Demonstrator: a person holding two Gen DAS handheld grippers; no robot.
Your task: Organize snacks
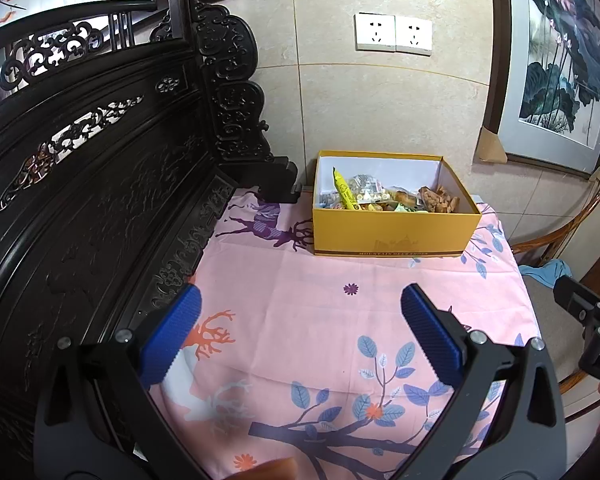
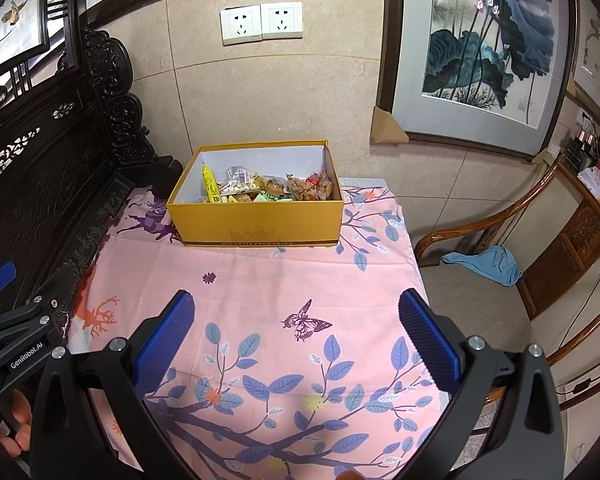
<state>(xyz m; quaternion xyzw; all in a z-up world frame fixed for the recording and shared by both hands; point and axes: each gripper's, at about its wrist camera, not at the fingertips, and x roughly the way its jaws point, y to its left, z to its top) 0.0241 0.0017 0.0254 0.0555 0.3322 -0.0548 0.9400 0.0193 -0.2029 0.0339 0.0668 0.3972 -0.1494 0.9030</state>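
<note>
We hold both grippers low over the near end of the tabletop (image 2: 260, 280), which is draped in a pink cloth printed with deer, branches, blue leaves and a butterfly. A dark carved wooden screen (image 1: 100, 200) runs along its left side, and a wooden armchair (image 2: 500, 240) with a blue cloth (image 2: 488, 265) on its seat stands to the right.

At the far end, close to the tiled wall, sits the yellow box (image 2: 260, 222), open at the top. The snacks (image 2: 268, 188) are heaped inside it: a yellow packet (image 2: 211, 186) leaning upright at the left, clear bags of brown pieces towards the right, and green wrappers near the front wall. None of them lies out on the cloth.

The left gripper (image 1: 300, 328) has its blue pads spread wide with nothing between them, and so does the right gripper (image 2: 298, 330); both are well apart from the box.

We judge the step in hand to be a reach towards the box. To do it well, we would come in from above the rim, not across the front wall, choose one packet on top of the heap, and close on its edge so that the neighbours stay put.

The box front bears small lettering, seemingly "MOUNTAIN DEER SHOES". The left gripper's body, seen from the right wrist, reads "GenRobot.AI". We cannot read the print on the packets.
</note>
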